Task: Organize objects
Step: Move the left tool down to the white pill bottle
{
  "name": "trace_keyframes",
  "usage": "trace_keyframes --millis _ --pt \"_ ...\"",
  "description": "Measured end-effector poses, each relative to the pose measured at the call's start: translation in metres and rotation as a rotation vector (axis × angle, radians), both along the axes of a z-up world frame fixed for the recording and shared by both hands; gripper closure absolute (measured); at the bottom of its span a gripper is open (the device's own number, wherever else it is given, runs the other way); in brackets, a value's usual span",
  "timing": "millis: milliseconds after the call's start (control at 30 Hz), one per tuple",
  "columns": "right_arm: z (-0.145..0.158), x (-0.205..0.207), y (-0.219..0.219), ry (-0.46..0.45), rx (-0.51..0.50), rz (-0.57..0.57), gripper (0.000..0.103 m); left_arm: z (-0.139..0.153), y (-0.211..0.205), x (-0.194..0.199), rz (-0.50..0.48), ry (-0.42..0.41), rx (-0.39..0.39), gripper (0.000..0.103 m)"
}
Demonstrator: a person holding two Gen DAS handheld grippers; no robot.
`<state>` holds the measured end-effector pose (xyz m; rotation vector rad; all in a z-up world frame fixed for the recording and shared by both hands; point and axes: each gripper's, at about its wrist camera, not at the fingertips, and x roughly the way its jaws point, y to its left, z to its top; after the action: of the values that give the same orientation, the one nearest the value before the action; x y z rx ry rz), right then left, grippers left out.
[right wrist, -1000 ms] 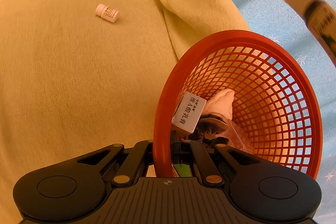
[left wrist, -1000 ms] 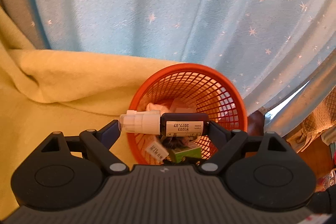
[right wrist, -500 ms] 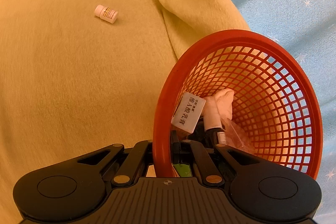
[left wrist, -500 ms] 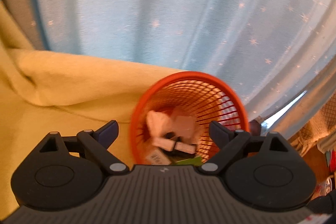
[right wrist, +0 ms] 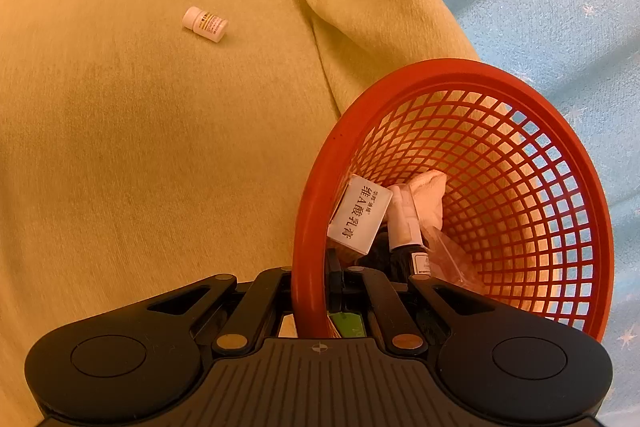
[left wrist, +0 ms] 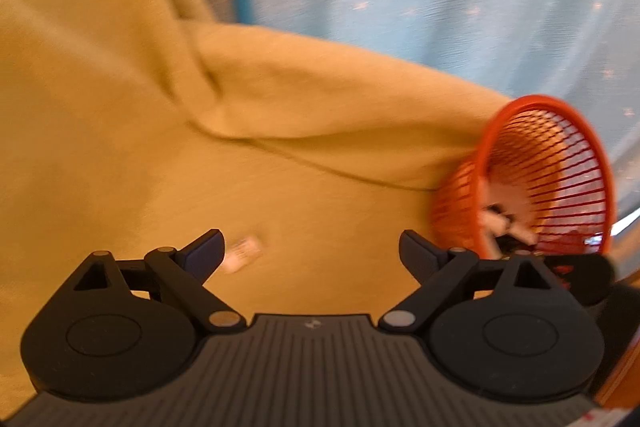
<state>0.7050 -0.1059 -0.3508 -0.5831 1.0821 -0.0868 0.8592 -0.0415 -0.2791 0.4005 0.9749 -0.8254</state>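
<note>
I had dropped the spray bottle (right wrist: 408,227) into the red mesh basket (right wrist: 520,131), which my right gripper (right wrist: 320,291) clamped by its rim. My left gripper (left wrist: 310,251), empty and spread wide, had swung toward the small pill bottle (left wrist: 242,256) lying loose on the yellow blanket (left wrist: 120,147).

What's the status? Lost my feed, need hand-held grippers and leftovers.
Left hand-held gripper open, empty. Right hand-held gripper shut on basket rim. One small bottle on blanket, path clear.
</note>
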Motion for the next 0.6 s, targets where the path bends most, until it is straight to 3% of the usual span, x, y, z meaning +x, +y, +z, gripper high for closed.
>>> trace_keyframes --millis 300,600 --pt "-0.001 -0.001 -0.001 0.002 -0.005 0.004 0.103 -0.034 0.033 0.028 0.102 0.003 0.065 0.010" --pt "-0.001 -0.002 0.001 0.003 -0.008 -0.008 0.103 -0.068 0.034 0.041 0.208 0.058 0.044 0.011"
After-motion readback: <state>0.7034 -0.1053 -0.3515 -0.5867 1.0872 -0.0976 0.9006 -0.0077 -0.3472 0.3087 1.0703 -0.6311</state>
